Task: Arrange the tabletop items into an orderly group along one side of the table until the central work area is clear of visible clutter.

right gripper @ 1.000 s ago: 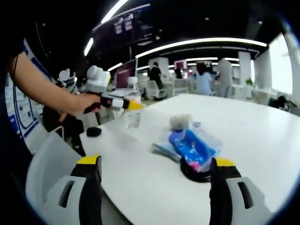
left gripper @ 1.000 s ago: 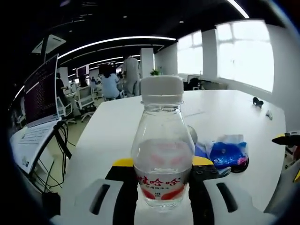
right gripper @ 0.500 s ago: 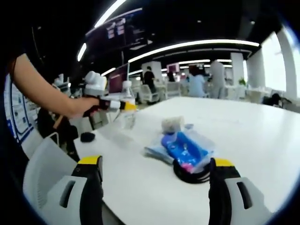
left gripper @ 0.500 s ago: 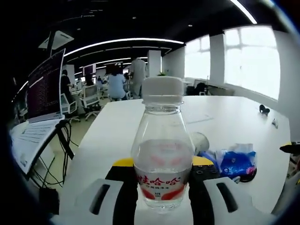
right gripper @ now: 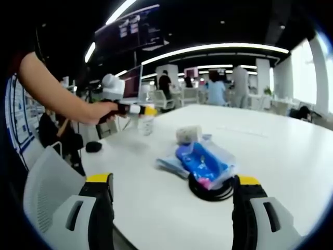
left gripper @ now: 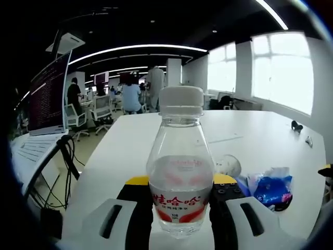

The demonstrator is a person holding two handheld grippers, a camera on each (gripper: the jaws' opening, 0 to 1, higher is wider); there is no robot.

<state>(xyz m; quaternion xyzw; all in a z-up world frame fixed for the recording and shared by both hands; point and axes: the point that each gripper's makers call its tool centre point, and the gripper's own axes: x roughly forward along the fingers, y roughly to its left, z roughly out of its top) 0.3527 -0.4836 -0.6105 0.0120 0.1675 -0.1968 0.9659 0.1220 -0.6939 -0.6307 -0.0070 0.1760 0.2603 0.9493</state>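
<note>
Left gripper view: clear plastic water bottle (left gripper: 180, 172) sits upright between the jaws of the left gripper (left gripper: 180, 219), jaws closed onto its lower labelled body, white cap (left gripper: 180, 101) on top. Bottle looks part-filled, so moderate weight with liquid that can slosh; thin smooth plastic wall, likely to dent if squeezed hard and slippery at the label, so the present low grip around the widest part seems the sound place, keeping it upright. Right gripper view: same bottle (right gripper: 145, 122) is small and far off at the counter's (right gripper: 270, 156) far left edge, held by the left gripper (right gripper: 139, 110) in the person's hand (right gripper: 104, 111); whether its base touches the counter or hangs just above cannot be told at this size. Right gripper (right gripper: 171, 208) has jaws wide apart, holding nothing, above the near counter edge. Between and beyond those jaws lie a blue plastic packet (right gripper: 200, 161), soft, light and crinkly, a black coiled cable (right gripper: 210, 188) touching its near end, floppy, best pinched across the coil, and a small whitish cup-like item (right gripper: 188, 134) just behind. A dark small object (right gripper: 93, 147) sits near the left edge.
</note>
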